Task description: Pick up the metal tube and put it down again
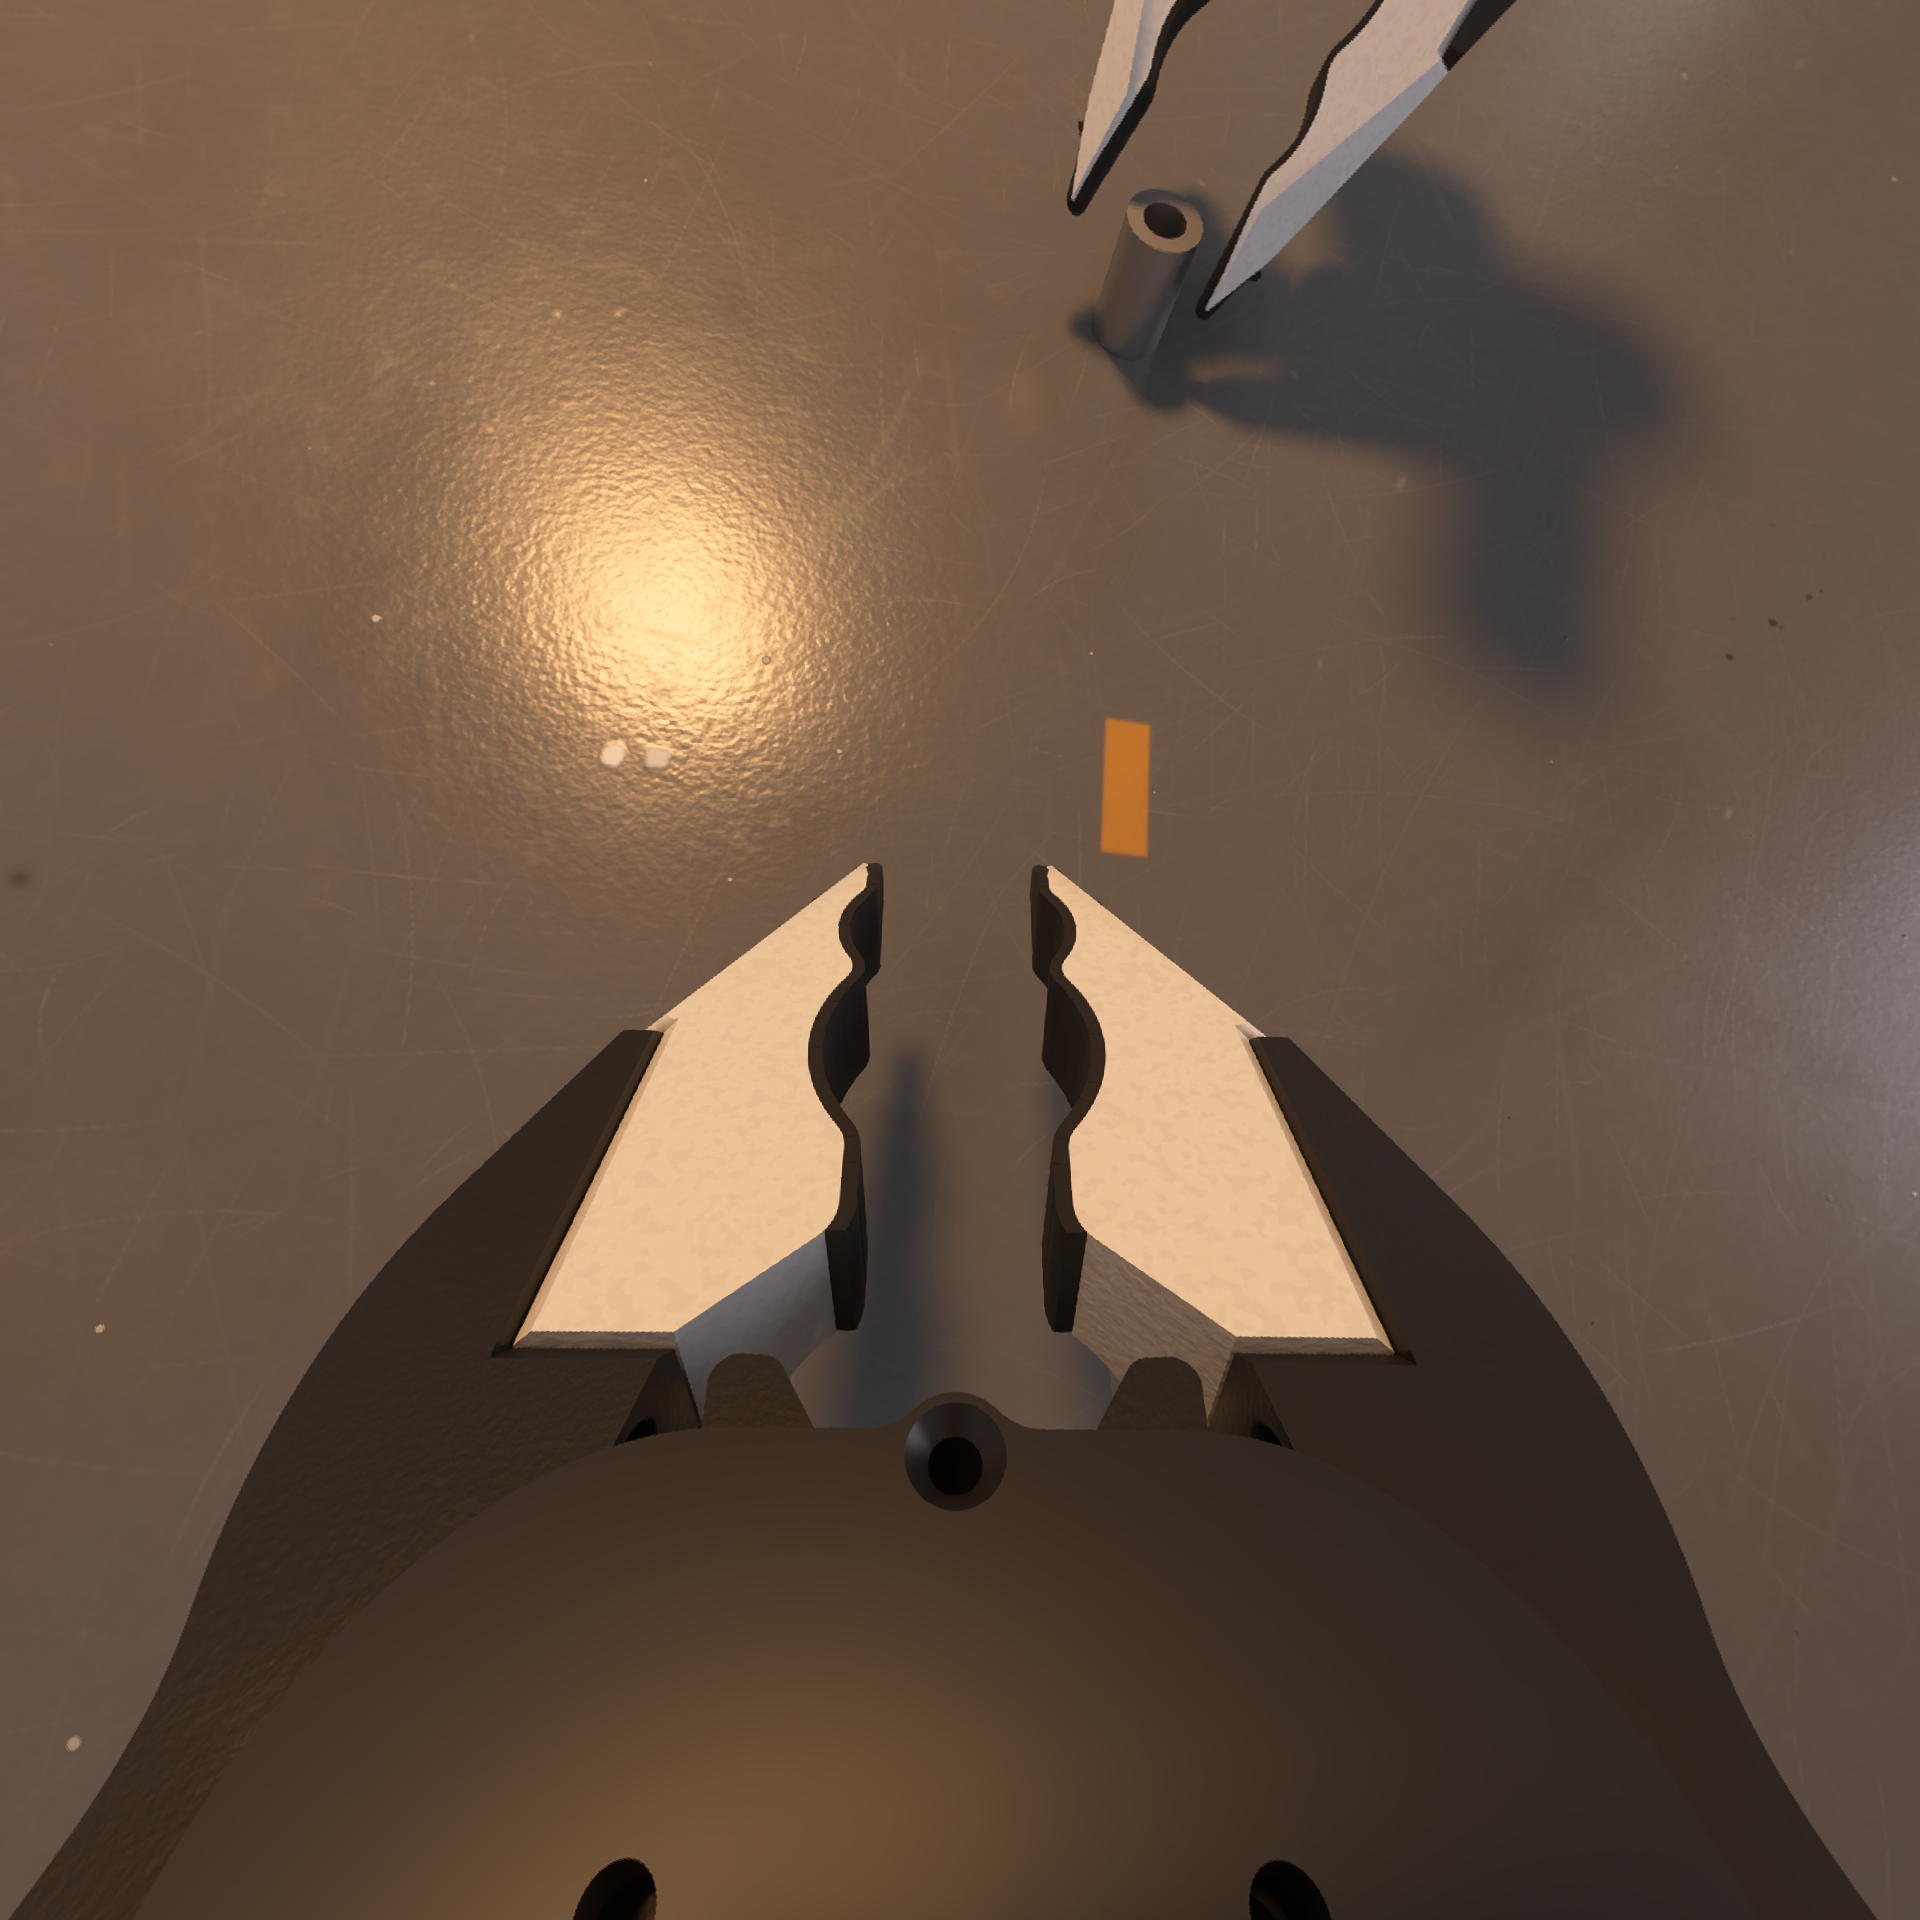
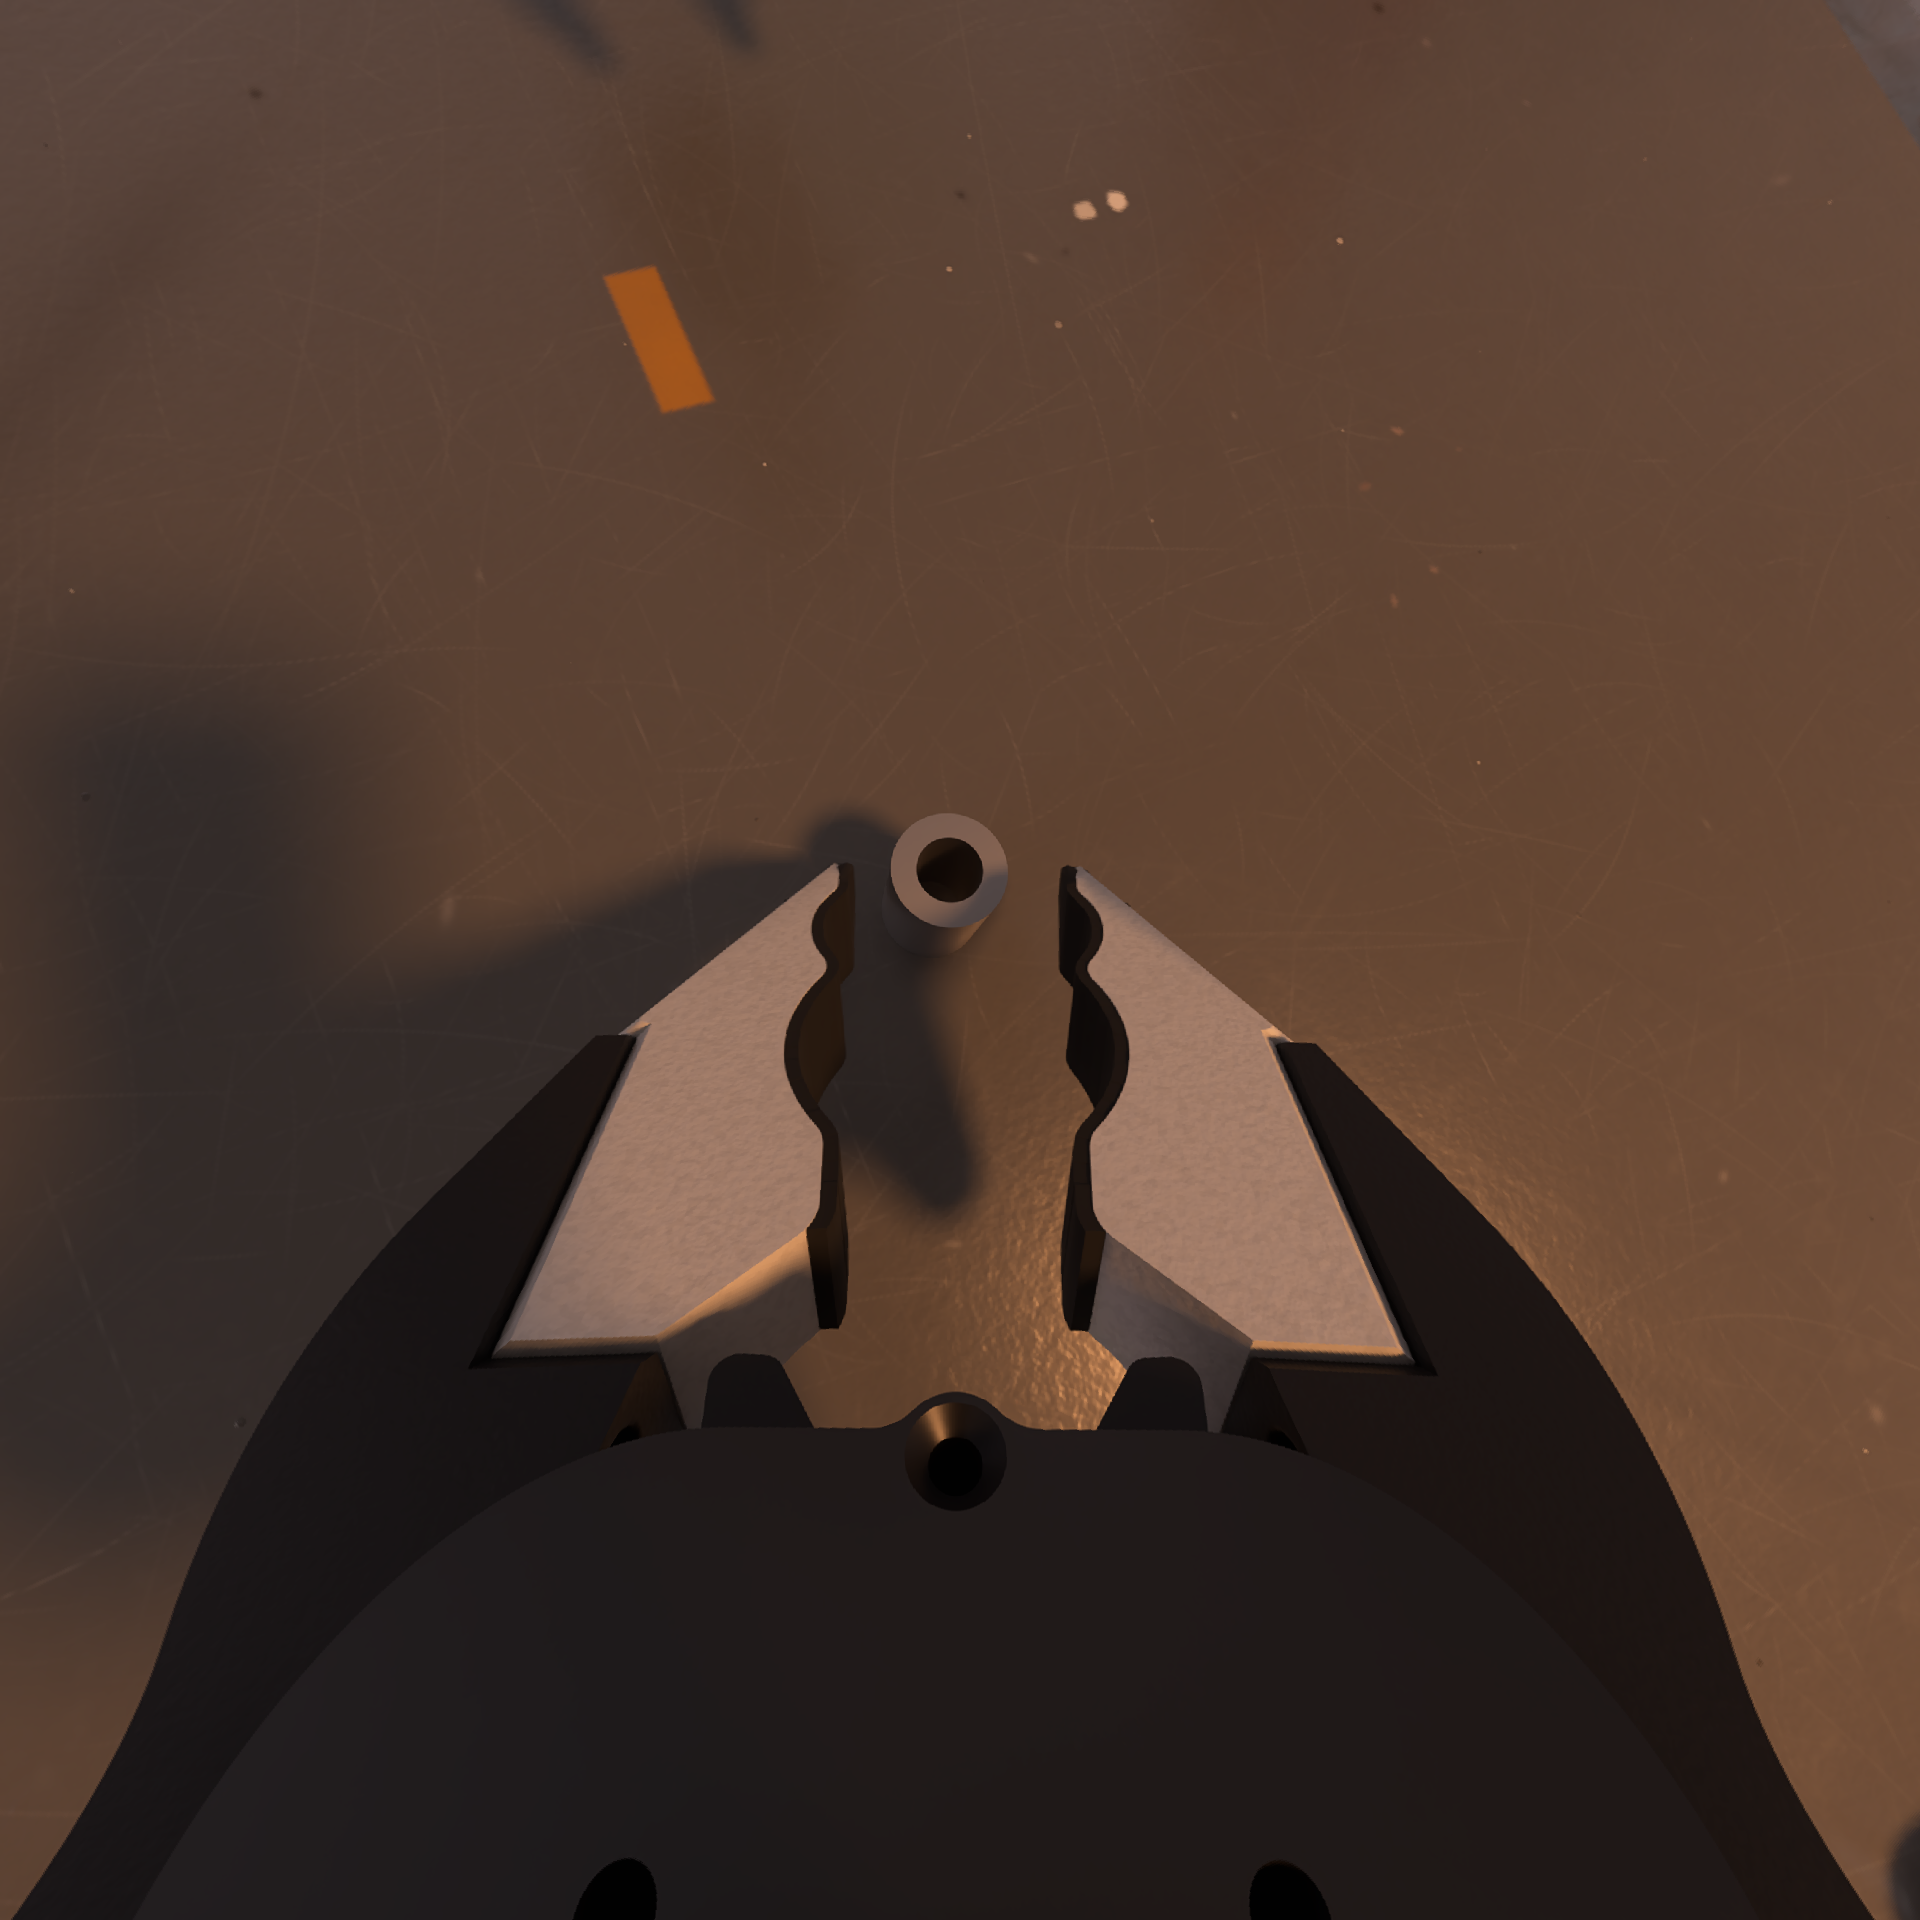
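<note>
A: Where was the tube (image 2: 948, 881)?

B: Upright on the bench (image 2: 1351, 623), centre of the right wrist frame, between the tips of the right gripper (image 2: 954, 871). Fingers were spread, a gap on both sides, nothing pinched. In the left wrist frame it sat upper right, with one finger seeming to touch or just clear its side, I couldn't tell which.

A: Left gripper (image 1: 956, 868)?

B: Fingers apart, empty, well away from the tube, lower centre. Orange strip (image 1: 1125, 787) just past its tips.

A: Risks?

B: The tube looked nearer the left finger (image 2: 727, 1122). If the close was uneven, that finger would likely hit first and tip it. Only the very tips flanked it, so the grip would be shallow and smooth metal could slip or squirt out.
</note>
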You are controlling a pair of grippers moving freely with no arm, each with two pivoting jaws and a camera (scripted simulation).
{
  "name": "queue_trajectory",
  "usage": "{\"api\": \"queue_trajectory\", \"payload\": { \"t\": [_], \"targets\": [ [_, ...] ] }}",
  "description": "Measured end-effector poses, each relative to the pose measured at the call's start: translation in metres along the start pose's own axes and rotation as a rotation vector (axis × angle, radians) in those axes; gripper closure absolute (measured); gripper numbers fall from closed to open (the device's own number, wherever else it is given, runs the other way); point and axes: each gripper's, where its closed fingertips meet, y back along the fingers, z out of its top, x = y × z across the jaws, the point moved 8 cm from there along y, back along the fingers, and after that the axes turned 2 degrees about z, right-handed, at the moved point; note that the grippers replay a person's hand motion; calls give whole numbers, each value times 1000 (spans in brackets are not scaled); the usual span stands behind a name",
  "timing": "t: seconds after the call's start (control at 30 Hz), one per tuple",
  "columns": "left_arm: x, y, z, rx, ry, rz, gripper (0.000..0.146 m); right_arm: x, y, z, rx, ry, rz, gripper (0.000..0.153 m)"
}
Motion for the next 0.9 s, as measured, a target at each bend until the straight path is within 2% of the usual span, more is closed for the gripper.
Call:
{"api": "queue_trajectory", "payload": {
  "t": [0.17,0.67,0.9],
  "targets": [
    [1,0,-1,1,2,0,118,-1,-2,0,-1,0,12,98],
    [2,-2,-2,8,4,-4,118,-3,-5,-1,-8,2,30,104],
    [2,-2,-1,6,3,-4,118,-4,-4,-2,-16,-11,52,96]
  ]
}}
